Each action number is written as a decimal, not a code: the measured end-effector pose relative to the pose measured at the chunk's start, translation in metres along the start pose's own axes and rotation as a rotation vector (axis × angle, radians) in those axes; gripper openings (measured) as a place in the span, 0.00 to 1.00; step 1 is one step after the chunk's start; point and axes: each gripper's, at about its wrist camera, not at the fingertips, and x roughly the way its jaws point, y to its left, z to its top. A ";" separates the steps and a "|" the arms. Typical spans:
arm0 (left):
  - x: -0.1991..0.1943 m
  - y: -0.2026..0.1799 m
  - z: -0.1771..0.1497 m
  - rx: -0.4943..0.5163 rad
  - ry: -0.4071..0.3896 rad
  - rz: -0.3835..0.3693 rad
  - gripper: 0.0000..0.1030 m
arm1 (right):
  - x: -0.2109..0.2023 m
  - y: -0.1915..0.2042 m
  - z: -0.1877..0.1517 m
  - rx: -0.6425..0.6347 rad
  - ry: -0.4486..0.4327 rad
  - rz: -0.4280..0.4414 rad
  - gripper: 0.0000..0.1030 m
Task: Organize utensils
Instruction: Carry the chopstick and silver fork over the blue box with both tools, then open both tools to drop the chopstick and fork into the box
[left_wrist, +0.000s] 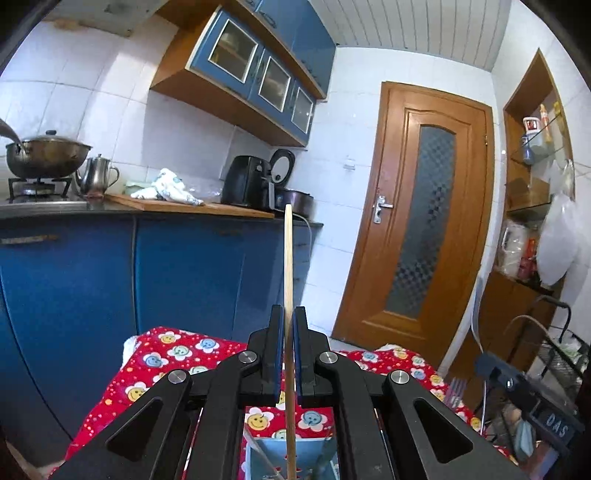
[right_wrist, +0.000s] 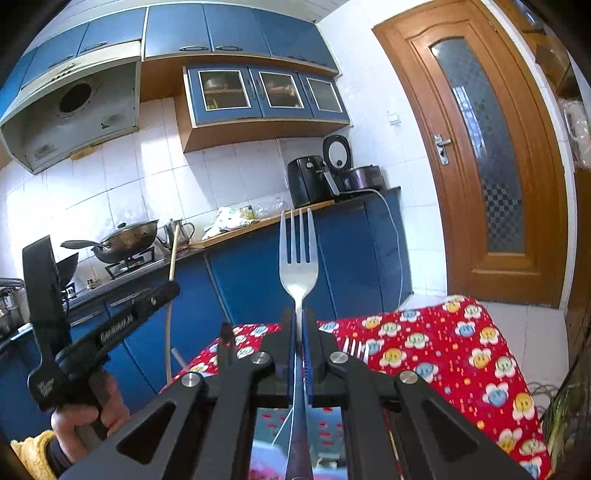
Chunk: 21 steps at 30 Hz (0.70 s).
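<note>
A chopstick in my left tool, a fork in my right, both lifted above the red cloth.

My left gripper (left_wrist: 289, 332) is clamped tight on a single wooden chopstick (left_wrist: 288, 266), which stands up between the blue pads against the blue cabinets (left_wrist: 184, 273). My right gripper (right_wrist: 299, 325) is squeezed shut on the neck of a steel fork (right_wrist: 298, 254), tines up. Below both lies the red flower-print tablecloth (right_wrist: 461, 350), where a second fork (right_wrist: 354, 349) rests just right of my right tool. The wooden door (right_wrist: 480, 158) stands farthest right.
</note>
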 end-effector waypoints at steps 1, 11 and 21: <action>0.001 0.001 -0.003 0.000 0.000 0.005 0.04 | 0.003 0.000 -0.001 -0.006 -0.007 -0.005 0.05; 0.002 0.007 -0.026 0.007 -0.007 0.019 0.04 | 0.032 0.001 -0.021 -0.076 0.031 -0.051 0.05; 0.000 0.009 -0.038 -0.006 0.053 0.010 0.07 | 0.039 0.009 -0.030 -0.101 0.123 -0.047 0.06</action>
